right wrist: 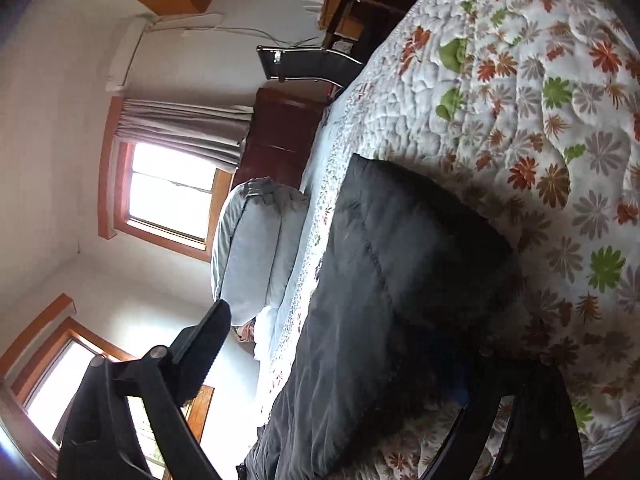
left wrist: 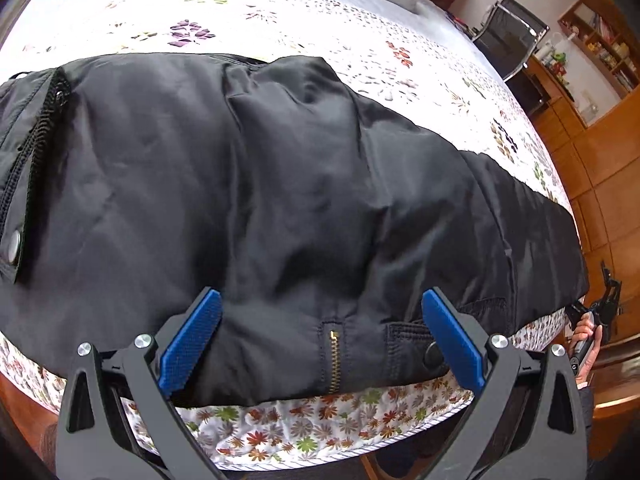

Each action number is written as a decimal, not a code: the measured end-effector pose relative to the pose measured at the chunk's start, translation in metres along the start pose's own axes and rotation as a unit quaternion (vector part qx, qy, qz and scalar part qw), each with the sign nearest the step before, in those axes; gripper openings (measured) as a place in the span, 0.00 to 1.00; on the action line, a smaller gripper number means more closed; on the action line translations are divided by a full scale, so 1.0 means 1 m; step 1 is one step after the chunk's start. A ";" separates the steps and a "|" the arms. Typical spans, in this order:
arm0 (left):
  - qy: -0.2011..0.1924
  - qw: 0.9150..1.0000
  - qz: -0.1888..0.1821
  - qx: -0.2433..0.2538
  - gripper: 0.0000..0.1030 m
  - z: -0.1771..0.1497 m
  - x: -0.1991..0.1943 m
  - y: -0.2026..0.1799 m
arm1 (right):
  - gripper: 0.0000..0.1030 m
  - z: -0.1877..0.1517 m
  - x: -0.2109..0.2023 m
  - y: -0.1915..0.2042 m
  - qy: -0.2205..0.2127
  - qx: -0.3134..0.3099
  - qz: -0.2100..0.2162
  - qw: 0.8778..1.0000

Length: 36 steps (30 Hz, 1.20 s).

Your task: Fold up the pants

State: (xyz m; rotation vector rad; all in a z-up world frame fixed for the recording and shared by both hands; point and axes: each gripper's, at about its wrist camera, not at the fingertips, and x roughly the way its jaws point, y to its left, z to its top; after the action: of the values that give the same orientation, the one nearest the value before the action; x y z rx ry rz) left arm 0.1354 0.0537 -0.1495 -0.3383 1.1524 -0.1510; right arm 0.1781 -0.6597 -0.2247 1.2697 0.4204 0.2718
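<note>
Pants, black, are lying spread lengthwise across the flowered quilt near the bed's front edge. The left claw is hovering spread wide over the zipper at the waist, gripping nothing. The right claw is sitting spread at the far leg end, one finger above the cloth, the other blurred alongside it.

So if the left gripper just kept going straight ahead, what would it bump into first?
Most likely the black pants. The left gripper is open, its blue fingers straddling the waistband by the brass zipper at the edge of the flowered bed. Depth is hard to judge.
</note>
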 end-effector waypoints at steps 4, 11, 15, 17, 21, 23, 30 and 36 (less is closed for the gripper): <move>0.000 1.000 0.014 0.016 0.97 0.001 0.003 -0.003 | 0.64 0.000 0.008 0.020 0.010 -0.044 -0.008 0.999; -0.005 0.999 0.023 0.041 0.97 -0.002 0.005 -0.006 | 0.23 0.001 0.005 0.038 0.023 -0.067 -0.044 0.996; -0.007 0.999 0.009 0.033 0.97 -0.002 0.003 -0.001 | 0.16 -0.001 -0.001 0.044 0.018 -0.067 -0.048 0.996; -0.008 1.000 0.003 0.029 0.97 -0.002 0.001 0.003 | 0.15 0.000 0.000 0.056 0.014 -0.071 -0.042 0.996; -0.015 1.000 -0.007 0.016 0.97 -0.002 -0.005 0.007 | 0.15 -0.004 0.001 0.094 0.007 -0.105 -0.026 0.994; -0.019 1.000 -0.013 0.009 0.97 -0.003 -0.008 0.010 | 0.15 -0.010 0.006 0.120 0.010 -0.136 -0.021 0.990; -0.039 0.999 -0.024 -0.010 0.97 -0.007 -0.026 0.020 | 0.15 -0.056 0.037 0.213 0.058 -0.254 -0.012 0.965; -0.050 0.998 -0.032 -0.030 0.97 -0.008 -0.036 0.038 | 0.15 -0.112 0.065 0.253 0.106 -0.317 -0.013 0.942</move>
State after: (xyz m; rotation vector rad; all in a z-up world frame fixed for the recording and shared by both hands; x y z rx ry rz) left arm 0.1116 0.0987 -0.1344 -0.4310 1.0485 -0.1550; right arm 0.1947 -0.4651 -0.0184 0.6016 0.4833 0.4810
